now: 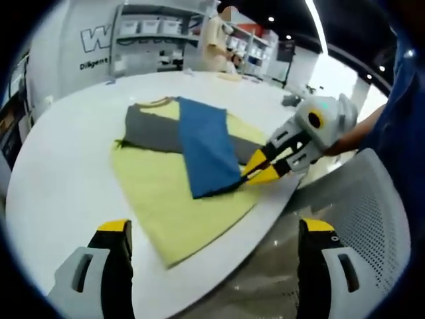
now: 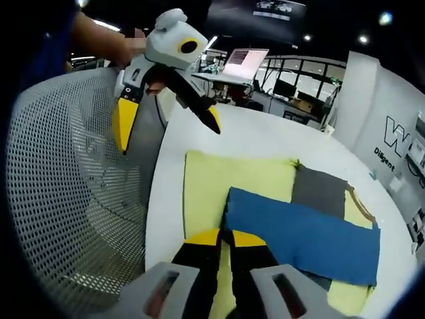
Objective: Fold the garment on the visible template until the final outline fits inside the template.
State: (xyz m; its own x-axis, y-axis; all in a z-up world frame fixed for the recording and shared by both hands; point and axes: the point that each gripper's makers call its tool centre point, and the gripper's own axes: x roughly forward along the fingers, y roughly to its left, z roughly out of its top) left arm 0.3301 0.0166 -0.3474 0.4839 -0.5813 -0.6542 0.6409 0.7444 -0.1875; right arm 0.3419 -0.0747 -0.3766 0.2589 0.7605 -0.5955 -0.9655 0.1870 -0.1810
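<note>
Folding the garment (image 1: 199, 143) well means carrying the blue flap flat across the grey body so its edge lands inside the yellow template (image 1: 172, 199), without dragging the layer underneath or letting a crease bunch up. I judge a low, slow sweep is best, with the release only once the edge lies square.

My right claw (image 2: 226, 239) is pinched shut on the near corner of the blue flap, its yellow-tipped jaws pressed together over the cloth at the template's edge; the left gripper view shows the same pinch. My left claw (image 1: 216, 239) is spread wide and holds nothing, hovering off the desk (image 1: 60, 179) near its rim, above a mesh chair (image 2: 73, 186).

The garment lies on the template on the white desk, grey part partly covered by the blue.
</note>
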